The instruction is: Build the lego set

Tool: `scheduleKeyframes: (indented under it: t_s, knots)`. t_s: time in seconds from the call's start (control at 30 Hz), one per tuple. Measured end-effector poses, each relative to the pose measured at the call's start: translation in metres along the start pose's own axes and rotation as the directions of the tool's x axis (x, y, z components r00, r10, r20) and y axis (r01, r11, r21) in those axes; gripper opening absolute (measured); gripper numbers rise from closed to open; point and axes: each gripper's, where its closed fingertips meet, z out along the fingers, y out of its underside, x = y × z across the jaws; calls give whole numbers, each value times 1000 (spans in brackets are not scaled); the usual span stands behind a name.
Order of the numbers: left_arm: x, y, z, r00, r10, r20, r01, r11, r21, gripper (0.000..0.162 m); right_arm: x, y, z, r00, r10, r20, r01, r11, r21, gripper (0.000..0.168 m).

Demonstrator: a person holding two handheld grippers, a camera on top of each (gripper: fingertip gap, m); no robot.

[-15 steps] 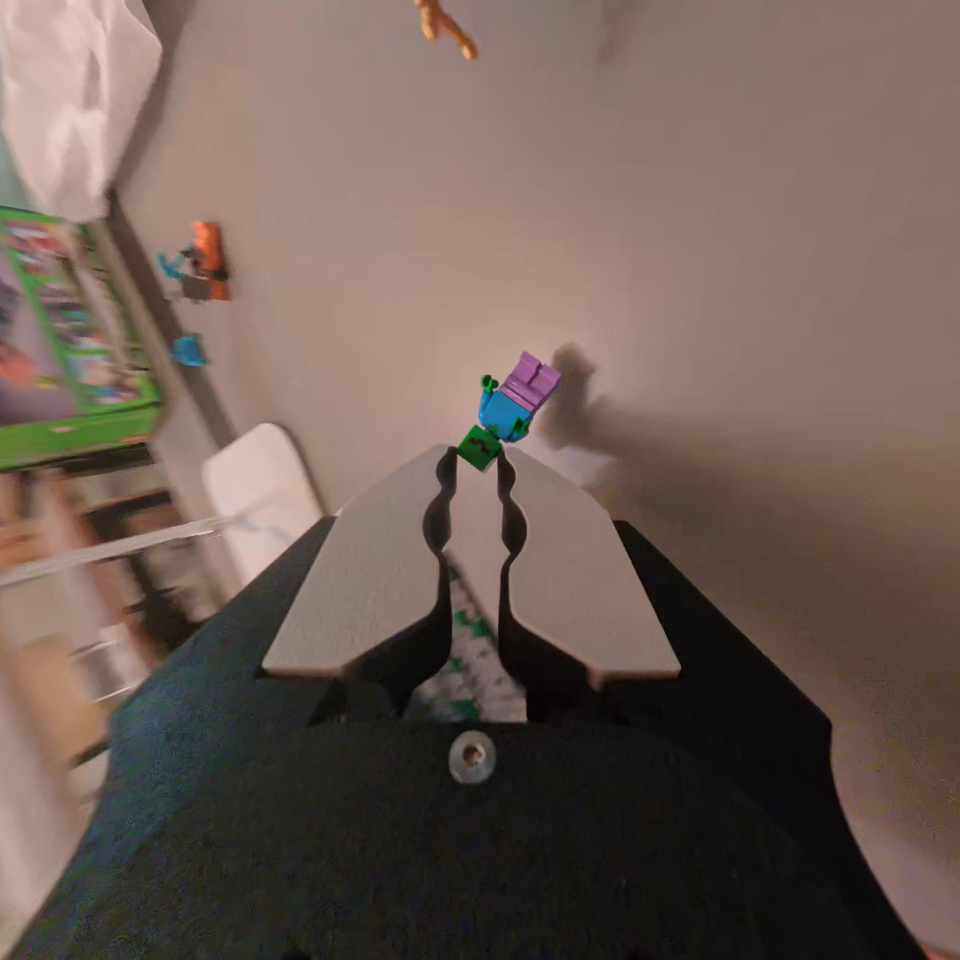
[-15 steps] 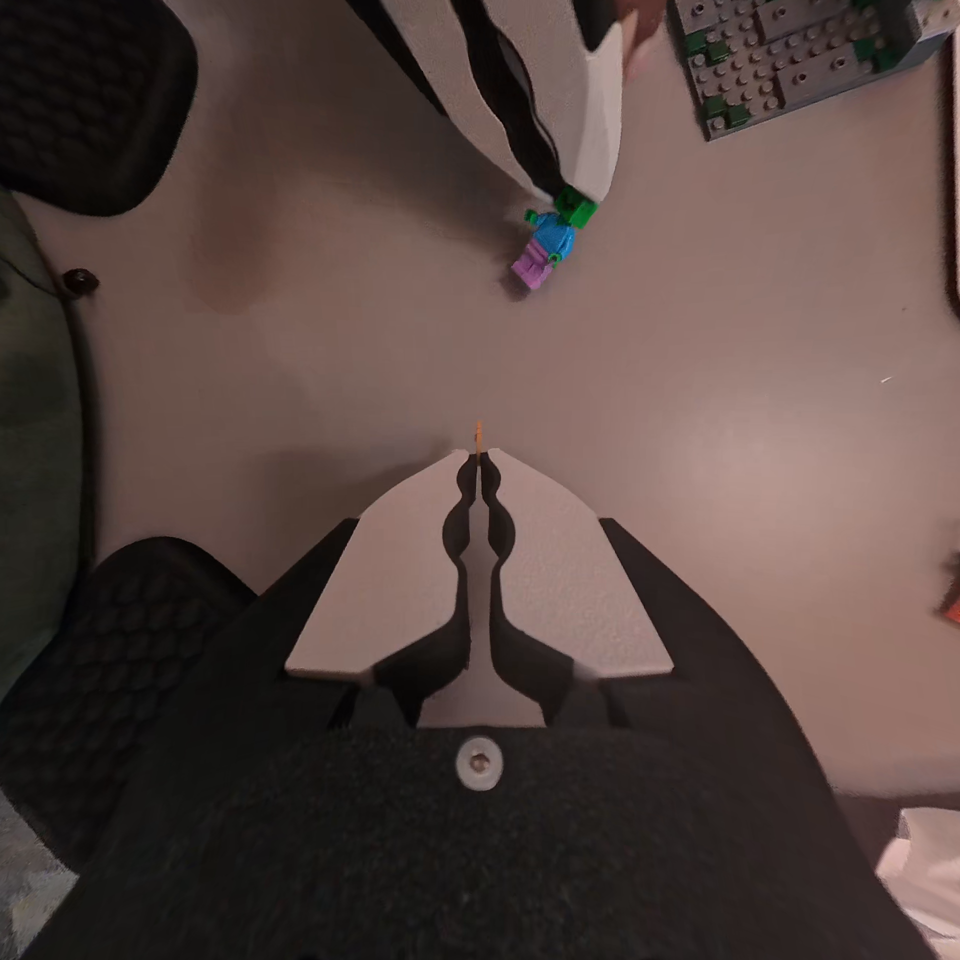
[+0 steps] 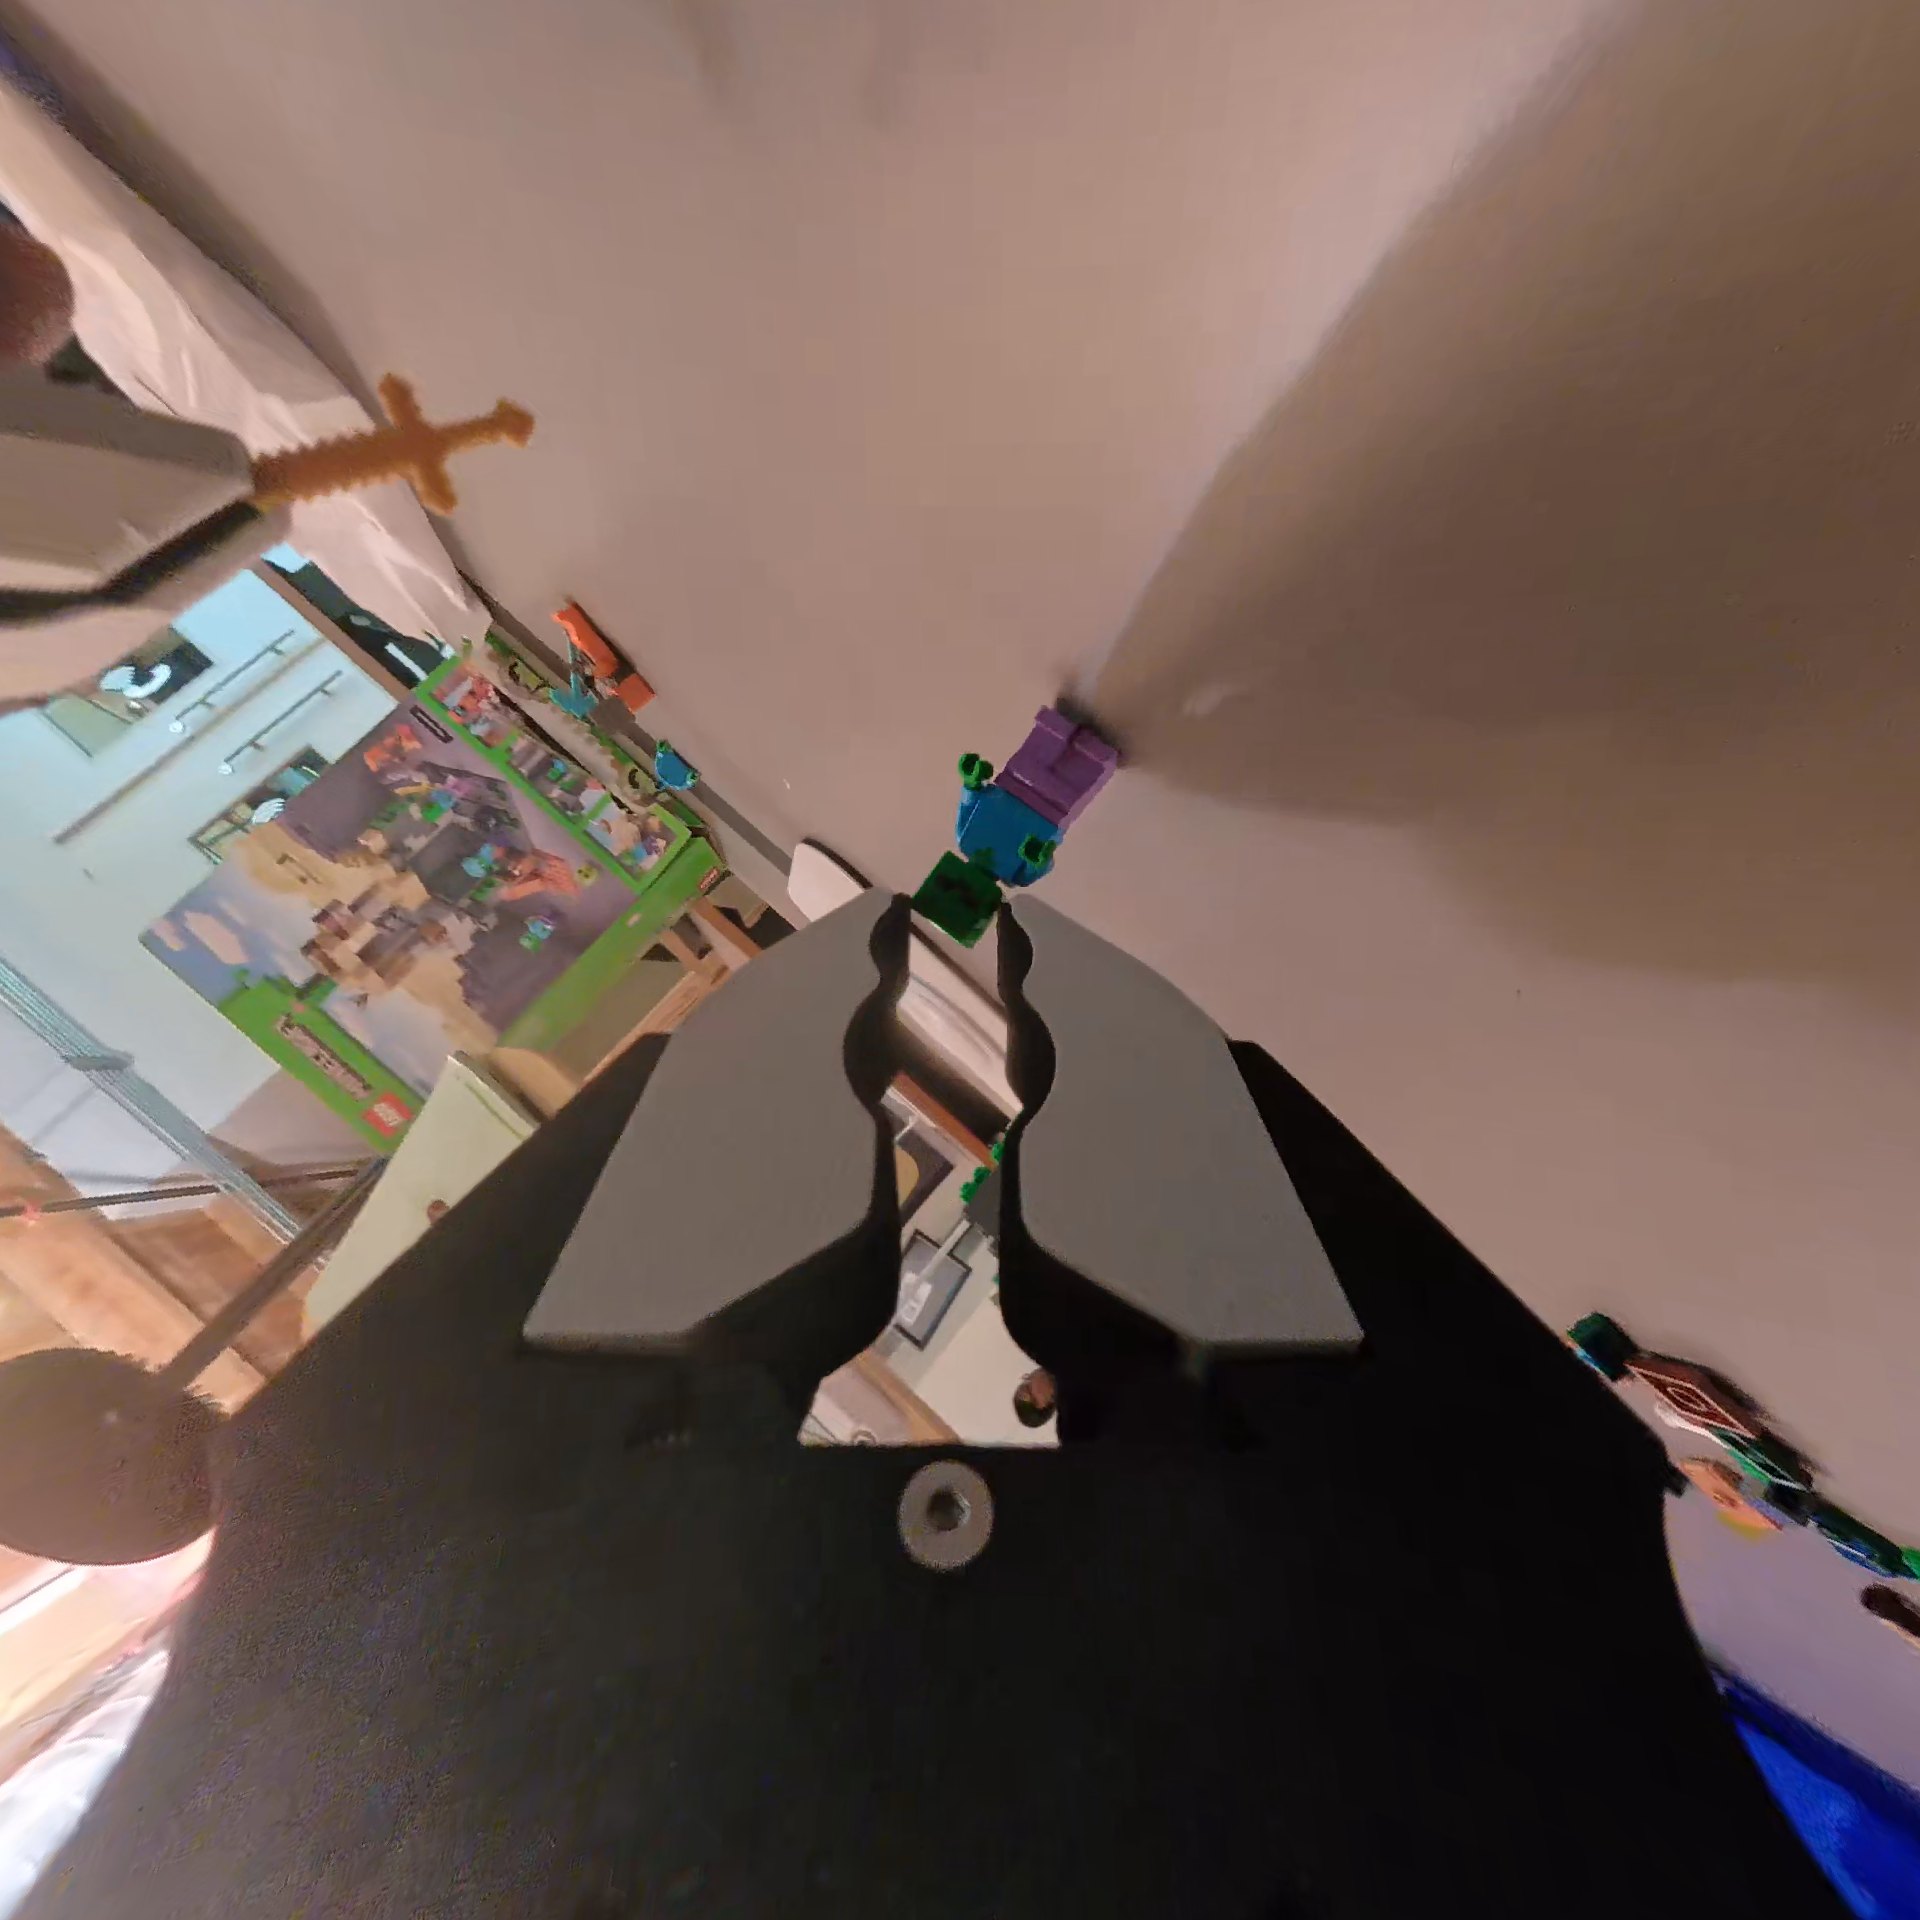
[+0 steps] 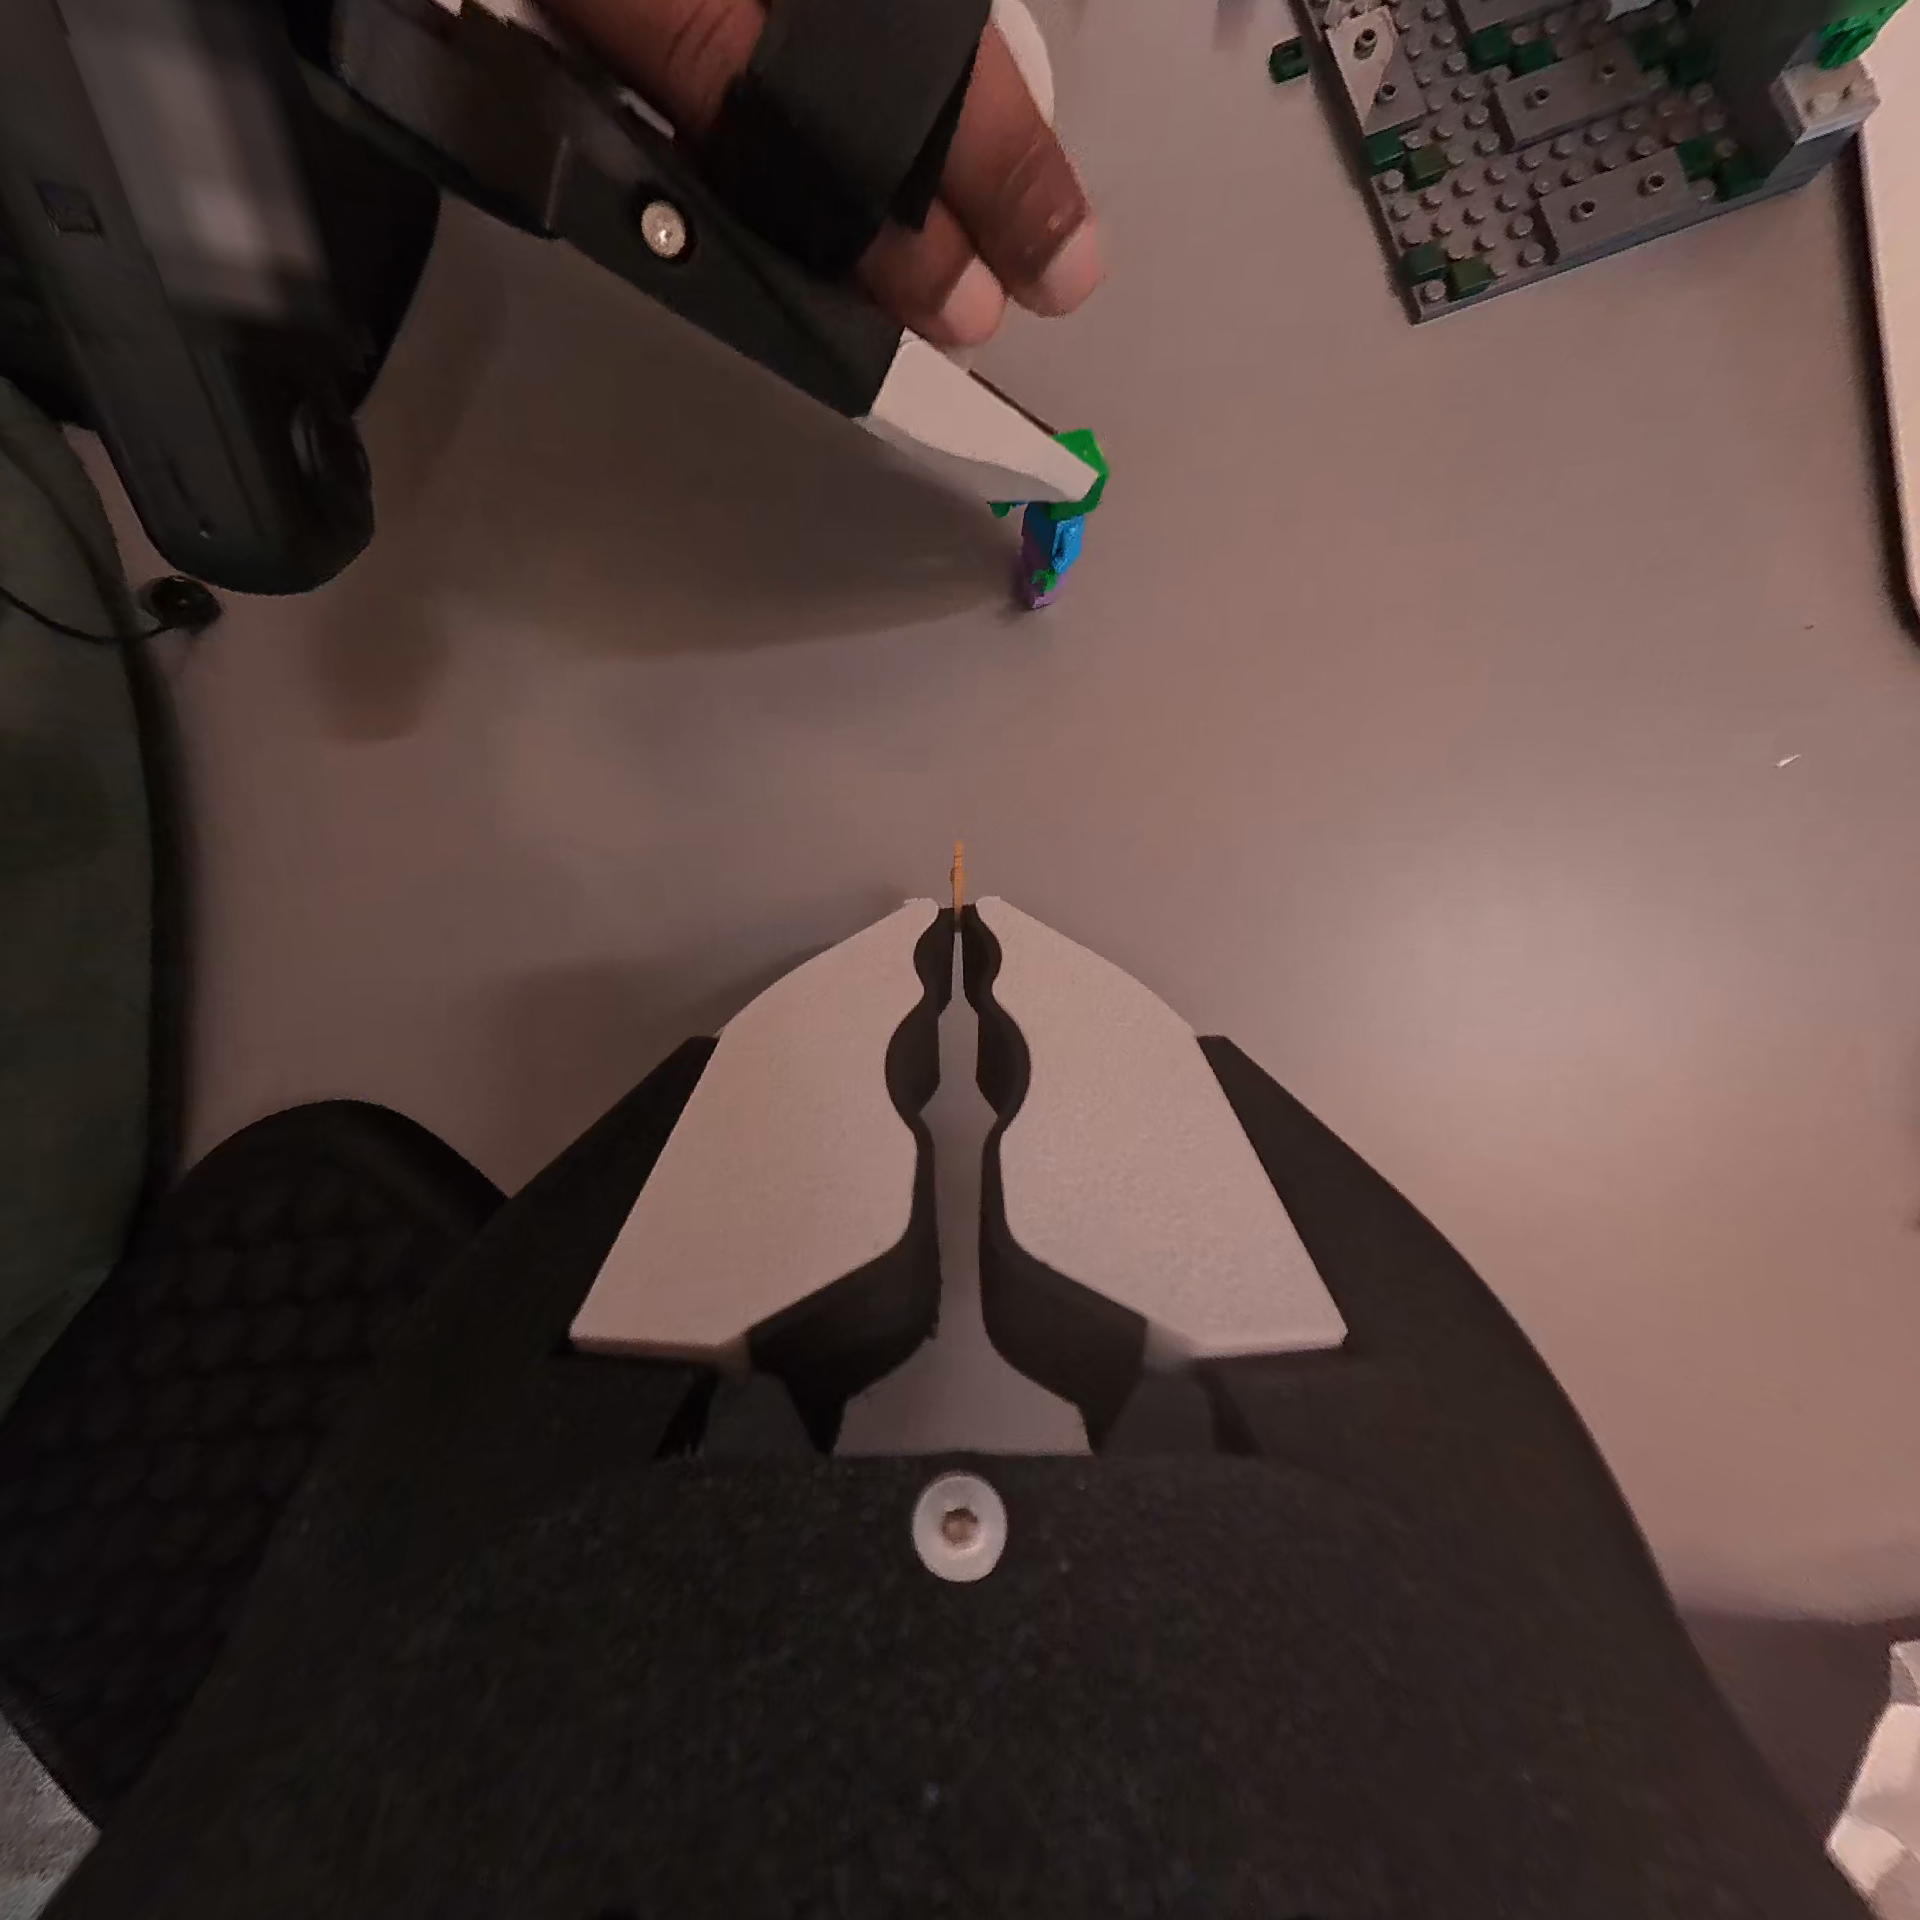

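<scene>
The left tongs (image 3: 954,914) grip the green head of the minifigure (image 3: 1023,821), whose purple feet touch the desk (image 3: 1351,416). In the right wrist view the same figure (image 4: 1055,540) stands upright below the left tongs' tips. The right tongs (image 4: 958,906) are clenched on the gold sword (image 3: 400,462), held by the blade with the hilt and crossguard outward; seen edge-on from its own camera, the sword (image 4: 958,873) shows only as a thin sliver. The partly built grey baseplate (image 4: 1558,156) lies well apart at the far side of the desk.

Probable next step: fit the sword handle into a green hand of the figure.

Hazards:
- The grip acts on the head only. Side load from the sword can turn the figure on its neck or pull the head off.
- The sword is thin and clamped near one end. It can pivot between the tips or slip out under insertion force.
- The figure's hand clip is small, and its opening direction cannot be read here. Misalignment causes the handle to skid past.
</scene>
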Motion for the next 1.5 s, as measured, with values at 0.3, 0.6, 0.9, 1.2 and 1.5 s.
scheduleKeyframes:
  t_s: [0.3,0.6,0.9,1.2,1.5]
  knots:
    - [-1,-2,-6,1000,-6,-7,6,1000,7,23,-3,1,-1,1000,2,-1,-2,1000,16,1]
    - [6,10,-15,950,-298,-87,304,951,58,29,-6,-3,0,1000,-9,6,9,1000,21,1]
    - [20,-9,-15,301,-851,-430,951,238,195,37,-11,-30,7,995,-92,28,93,996,-5,1]
    - [11,-25,-10,15,-819,-574,969,-130,211,48,-21,-62,23,975,-208,78,216,968,-127,1]
    - [12,-30,-2,-39,-801,-598,973,-167,159,49,-14,-70,56,963,-262,60,267,904,-335,1]
